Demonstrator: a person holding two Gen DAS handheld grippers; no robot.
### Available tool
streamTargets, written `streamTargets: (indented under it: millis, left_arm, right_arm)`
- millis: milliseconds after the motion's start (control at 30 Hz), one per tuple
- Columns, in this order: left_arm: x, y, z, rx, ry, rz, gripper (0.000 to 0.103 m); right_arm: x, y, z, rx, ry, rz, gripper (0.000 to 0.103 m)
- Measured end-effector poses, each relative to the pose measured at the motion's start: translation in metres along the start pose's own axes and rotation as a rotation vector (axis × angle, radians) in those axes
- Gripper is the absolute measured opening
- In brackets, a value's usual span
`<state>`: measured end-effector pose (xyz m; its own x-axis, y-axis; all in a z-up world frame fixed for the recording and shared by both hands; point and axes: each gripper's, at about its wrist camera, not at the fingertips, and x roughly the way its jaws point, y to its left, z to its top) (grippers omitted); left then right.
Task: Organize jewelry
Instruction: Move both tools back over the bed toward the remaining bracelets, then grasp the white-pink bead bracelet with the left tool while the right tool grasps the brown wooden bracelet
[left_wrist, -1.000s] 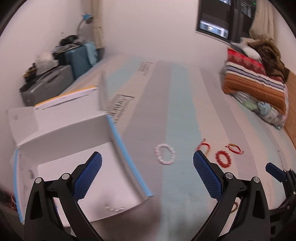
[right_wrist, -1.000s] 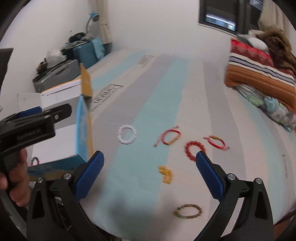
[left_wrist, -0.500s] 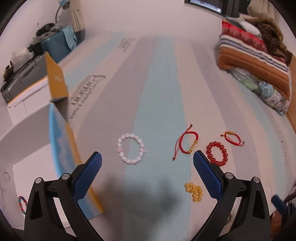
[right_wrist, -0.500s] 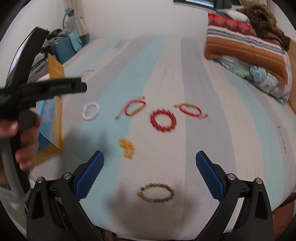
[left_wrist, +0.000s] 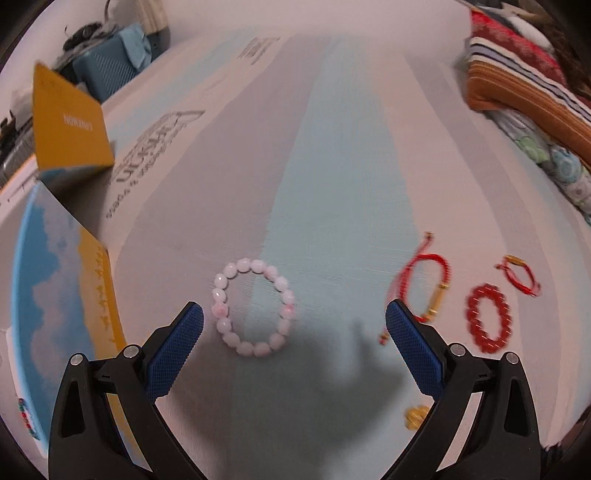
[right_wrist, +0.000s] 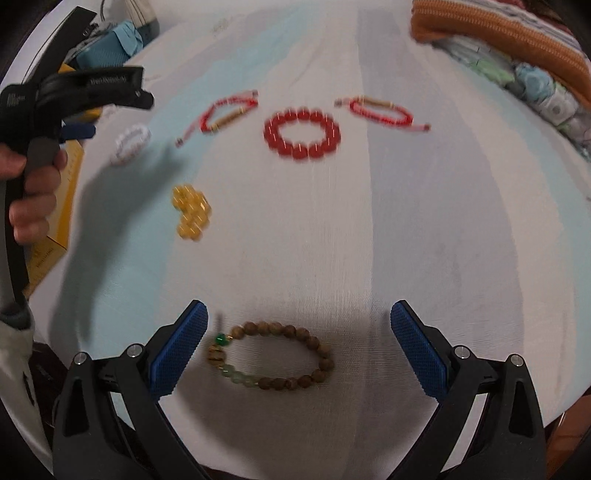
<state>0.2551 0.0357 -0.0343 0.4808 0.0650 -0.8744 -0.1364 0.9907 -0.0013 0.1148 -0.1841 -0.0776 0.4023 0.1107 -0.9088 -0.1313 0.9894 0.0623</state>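
My left gripper (left_wrist: 294, 323) is open and empty, just above a pale pink bead bracelet (left_wrist: 253, 307) that lies between its fingers on the striped cloth. My right gripper (right_wrist: 298, 321) is open and empty over a brown wooden bead bracelet (right_wrist: 271, 354) with green beads. Farther off lie a red bead bracelet (right_wrist: 302, 133), two red cord bracelets (right_wrist: 225, 112) (right_wrist: 382, 110) and a clump of yellow beads (right_wrist: 191, 211). The left gripper also shows in the right wrist view (right_wrist: 79, 132), above the pink bracelet (right_wrist: 131, 144).
An open cardboard box (left_wrist: 61, 291) with blue and yellow flaps stands at the left, with a small coloured bracelet (left_wrist: 26, 417) inside. Folded blankets (left_wrist: 524, 85) lie at the back right. Suitcases (left_wrist: 107, 70) stand at the back left.
Both grippers have dropped toward the cloth. The left swung from the box to the pink bracelet. The right moved onto the brown bracelet. Both stayed open.
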Motion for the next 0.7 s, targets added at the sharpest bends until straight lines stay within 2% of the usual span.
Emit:
streamTargets:
  millis: [133, 400, 633, 700]
  left_arm:
    - [0.021, 0.016, 0.004, -0.048, 0.038, 0.010, 0.097]
    - [0.042, 0.018, 0.002, -0.040, 0.084, 0.012, 0.097]
    - [0.054, 0.018, -0.002, -0.041, 0.106, 0.024, 0.095]
    - [0.055, 0.018, -0.002, -0.044, 0.109, 0.031, 0.090]
  right_arm:
    - [0.010, -0.003, -0.002, 0.002, 0.025, 0.008, 0.095]
    - [0.009, -0.002, -0.005, -0.020, 0.034, 0.023, 0.095]
    - [0.011, 0.001, -0.007, -0.040, 0.052, 0.011, 0.083]
    - [0.012, 0.000, -0.007, -0.038, 0.055, 0.008, 0.078]
